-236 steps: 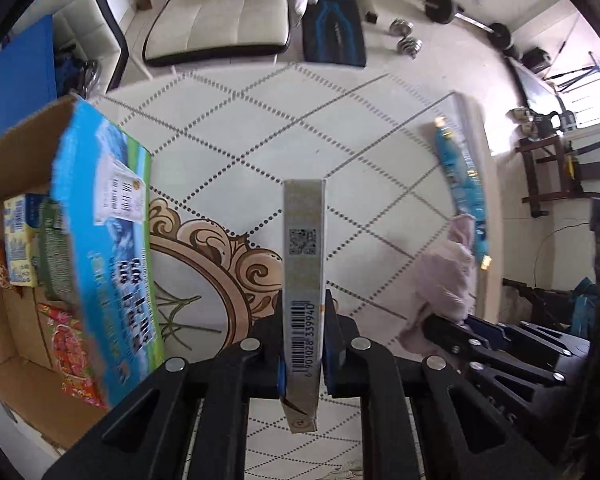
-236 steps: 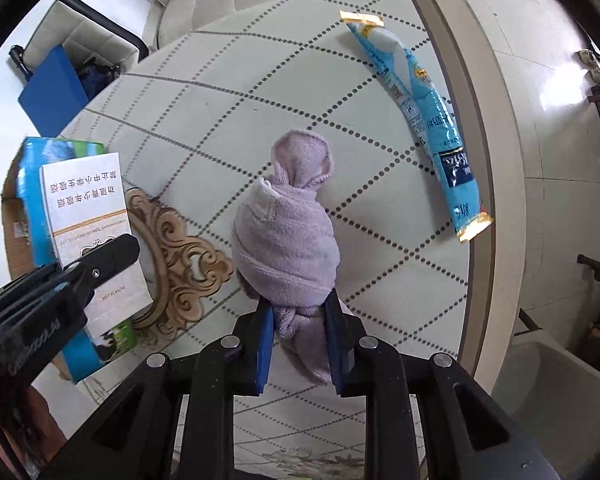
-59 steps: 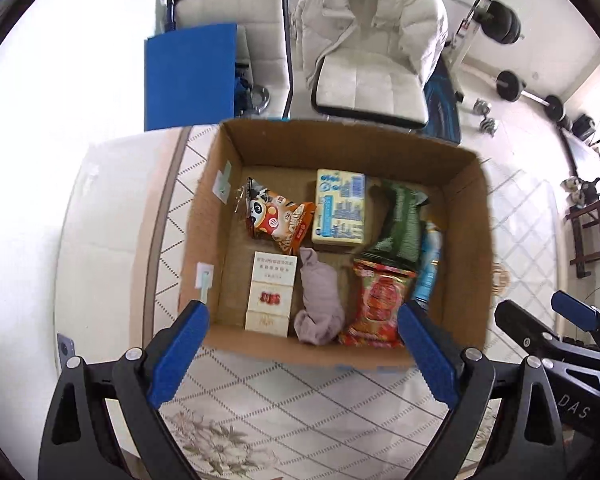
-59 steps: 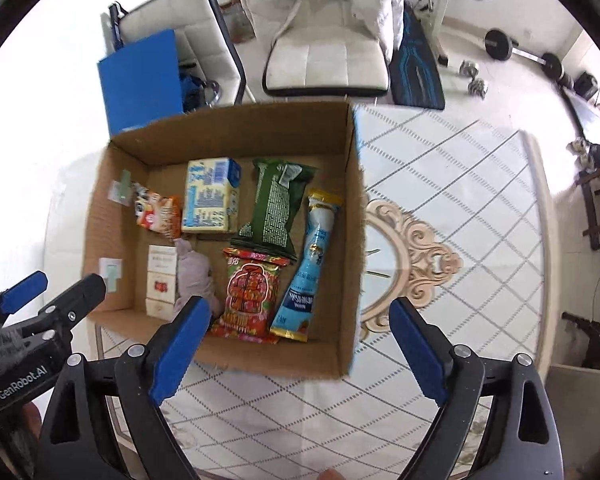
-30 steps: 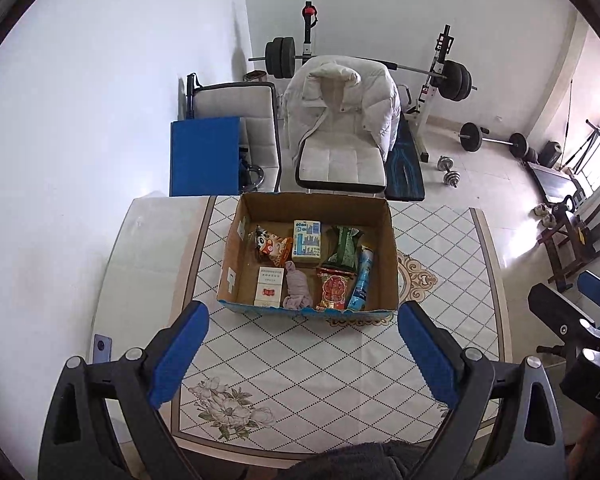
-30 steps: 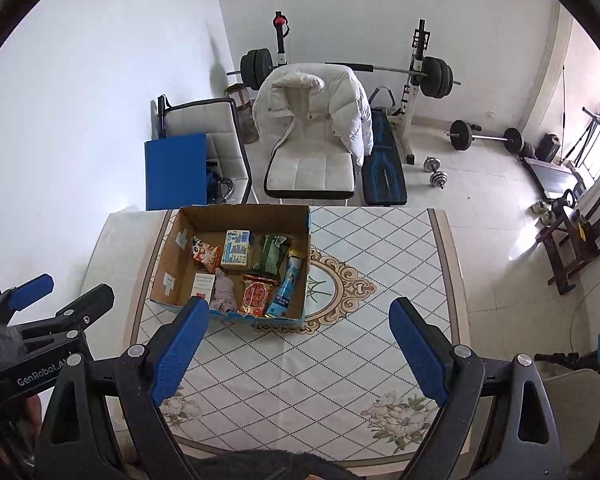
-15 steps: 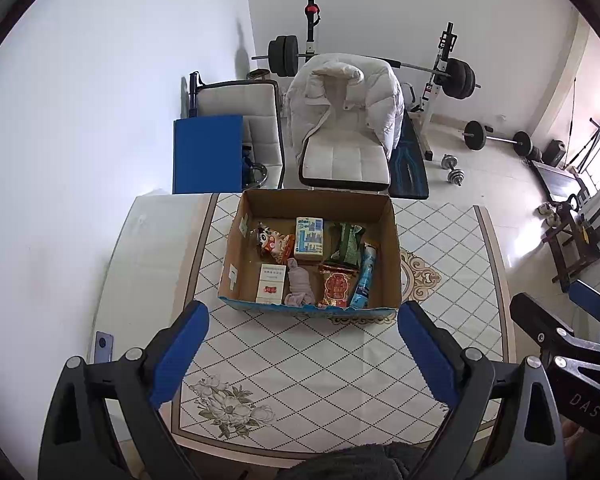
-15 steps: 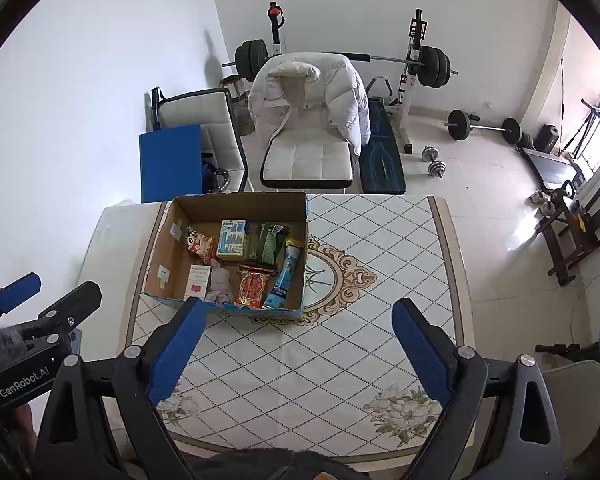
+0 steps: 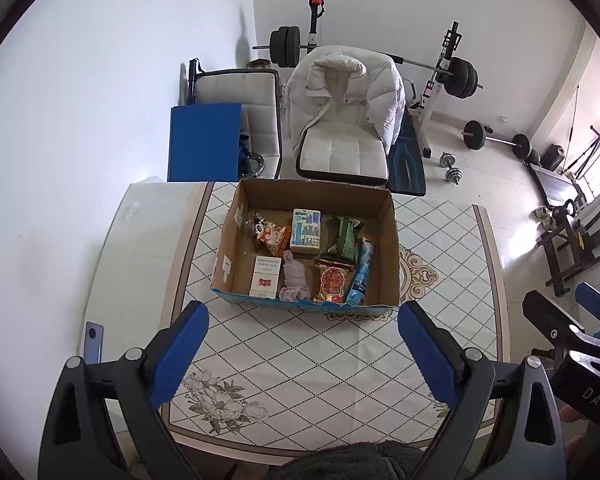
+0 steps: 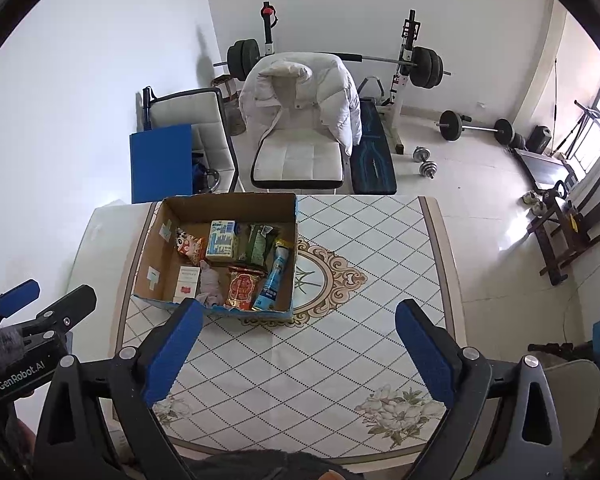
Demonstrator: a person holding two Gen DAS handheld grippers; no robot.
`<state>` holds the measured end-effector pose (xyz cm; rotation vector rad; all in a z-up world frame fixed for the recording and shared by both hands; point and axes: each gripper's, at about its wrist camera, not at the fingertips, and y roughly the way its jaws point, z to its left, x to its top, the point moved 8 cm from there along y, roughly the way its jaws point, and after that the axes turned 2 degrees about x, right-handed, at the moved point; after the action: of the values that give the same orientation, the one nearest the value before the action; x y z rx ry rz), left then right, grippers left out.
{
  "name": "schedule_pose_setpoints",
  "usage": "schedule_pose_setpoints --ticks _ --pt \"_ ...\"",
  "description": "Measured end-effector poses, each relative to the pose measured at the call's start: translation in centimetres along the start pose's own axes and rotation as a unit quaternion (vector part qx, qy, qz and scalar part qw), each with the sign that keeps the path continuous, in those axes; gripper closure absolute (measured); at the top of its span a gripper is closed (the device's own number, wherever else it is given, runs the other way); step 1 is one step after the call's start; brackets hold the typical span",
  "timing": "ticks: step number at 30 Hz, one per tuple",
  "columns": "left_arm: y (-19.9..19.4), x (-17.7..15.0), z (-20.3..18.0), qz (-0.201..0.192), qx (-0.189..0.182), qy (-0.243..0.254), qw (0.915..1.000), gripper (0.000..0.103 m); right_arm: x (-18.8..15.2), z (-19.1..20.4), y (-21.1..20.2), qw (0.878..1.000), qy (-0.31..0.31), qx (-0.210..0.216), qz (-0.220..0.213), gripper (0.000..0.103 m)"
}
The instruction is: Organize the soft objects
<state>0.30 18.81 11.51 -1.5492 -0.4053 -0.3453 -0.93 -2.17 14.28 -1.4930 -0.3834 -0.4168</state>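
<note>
An open cardboard box (image 9: 392,240) stands on the patterned table (image 9: 300,360), also in the right wrist view (image 10: 292,236). Inside lie a rolled pink-grey sock (image 9: 294,276) (image 10: 210,280), a white and red carton (image 9: 266,276), a blue tube (image 9: 362,270) (image 10: 274,276), a red packet (image 9: 332,280), a green packet (image 9: 344,236), a blue-white carton (image 9: 306,228) and a cartoon snack bag (image 9: 270,234). My left gripper (image 9: 302,356) is open and empty, high above the table's near side. My right gripper (image 10: 298,352) is open and empty too, to its right.
A white chair with a white puffer jacket (image 9: 344,92) stands behind the table, next to a second chair with a blue panel (image 9: 204,148). A barbell rack (image 9: 448,76) and dumbbells (image 9: 452,164) are on the floor beyond. A phone (image 9: 93,342) lies at the table's left edge.
Earlier the left gripper held a carton and the right the sock; both now lie in the box. Both grippers have opened and pulled far up and back. Over the last second little has moved.
</note>
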Motion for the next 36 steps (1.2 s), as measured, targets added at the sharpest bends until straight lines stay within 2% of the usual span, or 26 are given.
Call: schedule_pose_setpoints --ticks 16,36 --pt "-0.10 -0.50 -0.08 -0.001 0.008 0.005 1.0000 0.006 -0.12 0.10 0.20 1.000 0.006 0.013 0.002 0.004" --pt "-0.52 -0.37 -0.35 -0.005 0.007 0.009 0.9999 0.006 -0.64 -0.48 0.08 1.000 0.006 0.004 -0.001 0.004"
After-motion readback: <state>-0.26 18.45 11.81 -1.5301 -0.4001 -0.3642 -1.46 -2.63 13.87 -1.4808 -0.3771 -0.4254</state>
